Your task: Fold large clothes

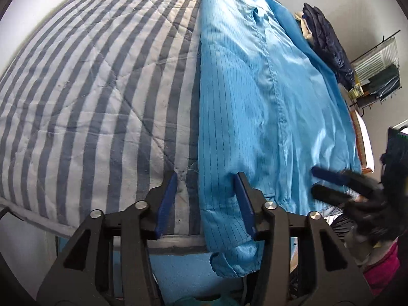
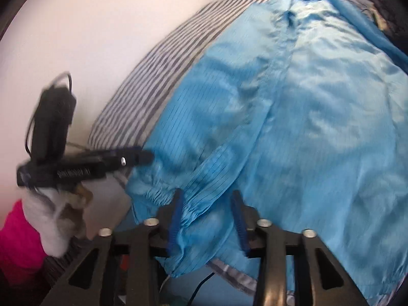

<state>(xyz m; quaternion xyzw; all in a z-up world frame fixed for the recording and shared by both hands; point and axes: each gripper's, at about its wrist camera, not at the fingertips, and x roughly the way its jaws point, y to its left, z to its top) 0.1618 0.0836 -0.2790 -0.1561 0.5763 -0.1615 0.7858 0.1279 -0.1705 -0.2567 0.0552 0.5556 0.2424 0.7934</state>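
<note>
A light blue pinstriped coat (image 1: 267, 81) lies spread lengthwise on a bed covered by a blue-and-white striped quilt (image 1: 89, 89), its collar at the far end and its hem and cuffs at the near edge, where part of it hangs over the side of the mattress. In the left wrist view the coat fills the right half of the bed, with bare quilt to its left; a folded long edge runs straight from far to near, and a buttoned front seam runs down the middle. The left claw (image 1: 207, 204) stands partly open above the near edge, its left blue pad over the quilt and its right pad over the coat's folded edge, with nothing pinched between them. The right claw (image 2: 206, 219) is also partly open, its pads standing either side of an elastic-gathered sleeve cuff (image 2: 163, 191) and the cloth beside it at the near edge; the cloth lies between the pads, but they do not press it. Each claw shows in the other's camera, blurred: the right one at the right side of the left view, the left one at the left side of the right view, held by a hand with a pink sleeve (image 2: 17, 239). A dark navy garment (image 1: 329, 46) lies beyond the bed's right side.
</note>
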